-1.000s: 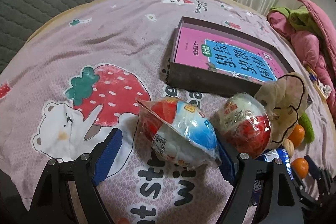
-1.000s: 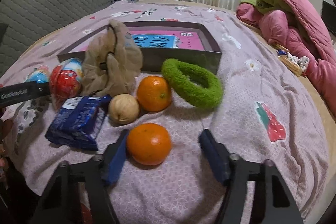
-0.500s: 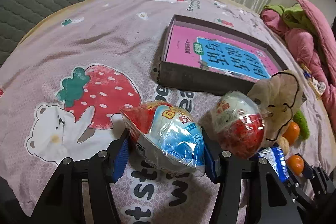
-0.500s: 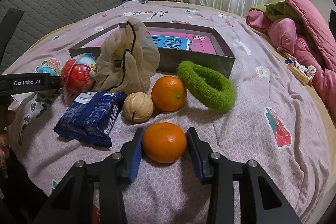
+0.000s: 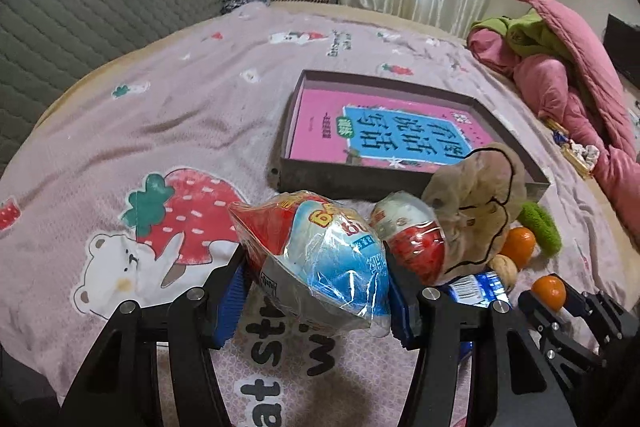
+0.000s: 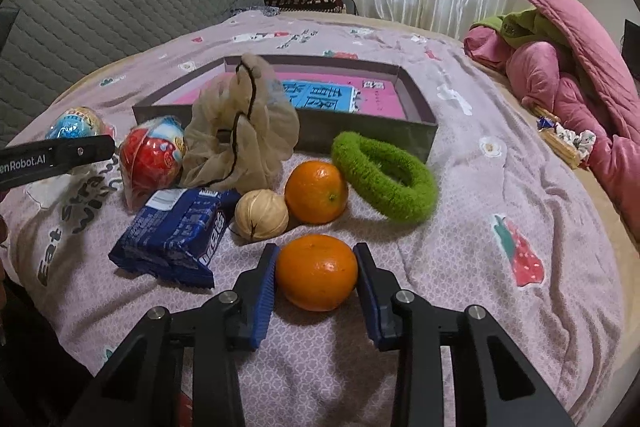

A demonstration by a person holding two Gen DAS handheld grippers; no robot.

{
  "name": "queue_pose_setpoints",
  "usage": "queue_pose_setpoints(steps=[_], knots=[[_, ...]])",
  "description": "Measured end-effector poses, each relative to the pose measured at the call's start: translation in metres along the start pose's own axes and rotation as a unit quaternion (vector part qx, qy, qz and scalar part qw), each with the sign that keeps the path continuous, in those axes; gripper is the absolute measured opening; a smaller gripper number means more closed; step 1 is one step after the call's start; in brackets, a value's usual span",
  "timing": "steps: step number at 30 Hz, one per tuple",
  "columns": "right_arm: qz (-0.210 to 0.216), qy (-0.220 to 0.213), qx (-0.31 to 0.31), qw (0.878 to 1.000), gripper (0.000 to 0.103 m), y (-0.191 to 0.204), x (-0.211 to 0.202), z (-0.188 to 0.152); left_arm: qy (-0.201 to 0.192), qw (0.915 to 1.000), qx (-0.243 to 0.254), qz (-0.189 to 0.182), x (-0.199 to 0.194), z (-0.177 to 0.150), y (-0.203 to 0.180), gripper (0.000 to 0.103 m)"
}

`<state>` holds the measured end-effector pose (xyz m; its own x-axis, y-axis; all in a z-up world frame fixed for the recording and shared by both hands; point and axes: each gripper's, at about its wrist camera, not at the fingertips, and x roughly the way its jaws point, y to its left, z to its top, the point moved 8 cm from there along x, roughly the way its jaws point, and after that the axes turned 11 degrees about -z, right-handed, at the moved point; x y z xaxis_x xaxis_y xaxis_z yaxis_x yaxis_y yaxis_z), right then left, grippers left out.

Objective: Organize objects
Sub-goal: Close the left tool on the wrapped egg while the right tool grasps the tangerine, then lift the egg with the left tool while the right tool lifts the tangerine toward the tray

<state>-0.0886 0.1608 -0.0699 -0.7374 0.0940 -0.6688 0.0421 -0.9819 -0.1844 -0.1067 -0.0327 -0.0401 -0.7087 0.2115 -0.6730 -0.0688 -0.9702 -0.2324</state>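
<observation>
My left gripper (image 5: 316, 295) is shut on a wrapped blue-and-red toy egg (image 5: 320, 259) and holds it just above the bedspread. My right gripper (image 6: 316, 273) is shut on an orange (image 6: 317, 271) at the near edge of the pile. A dark shallow box (image 6: 416, 131) with a pink book inside lies behind the pile; it also shows in the left wrist view (image 5: 344, 183). A second wrapped red egg (image 6: 152, 159), a beige mesh pouch (image 6: 240, 135), a second orange (image 6: 316, 193), a walnut (image 6: 262, 215), a blue biscuit pack (image 6: 176, 231) and a green fuzzy ring (image 6: 384, 179) lie in front of the box.
The bedspread (image 5: 160, 131) is pink with strawberry and bear prints. A grey quilted headboard (image 6: 100, 7) stands at the left. Pink and green bedding (image 6: 568, 67) is heaped at the right, with a small snack item (image 6: 564, 143) beside it.
Both grippers have closed: the left on the blue-and-red egg, the right on the near orange. The left gripper has lifted the egg slightly.
</observation>
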Motion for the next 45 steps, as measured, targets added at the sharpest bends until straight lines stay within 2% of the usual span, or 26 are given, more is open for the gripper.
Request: queue_pose_setpoints(steps=[19,38,45], knots=[[0.008,-0.056,0.014,0.998,0.037,-0.001,-0.024,0.025,-0.032,0.9989,0.034,-0.009,-0.013,0.016,-0.027,0.061],[-0.014,-0.108,0.003,0.994,0.037,-0.003,-0.035,0.059,-0.066,0.9957,0.065,-0.008,-0.024,0.036,-0.048,0.061],[-0.021,-0.113,-0.003,0.993,0.037,-0.002,-0.032,0.071,-0.073,0.9942,0.079,-0.002,-0.026,0.042,-0.051,0.061]])
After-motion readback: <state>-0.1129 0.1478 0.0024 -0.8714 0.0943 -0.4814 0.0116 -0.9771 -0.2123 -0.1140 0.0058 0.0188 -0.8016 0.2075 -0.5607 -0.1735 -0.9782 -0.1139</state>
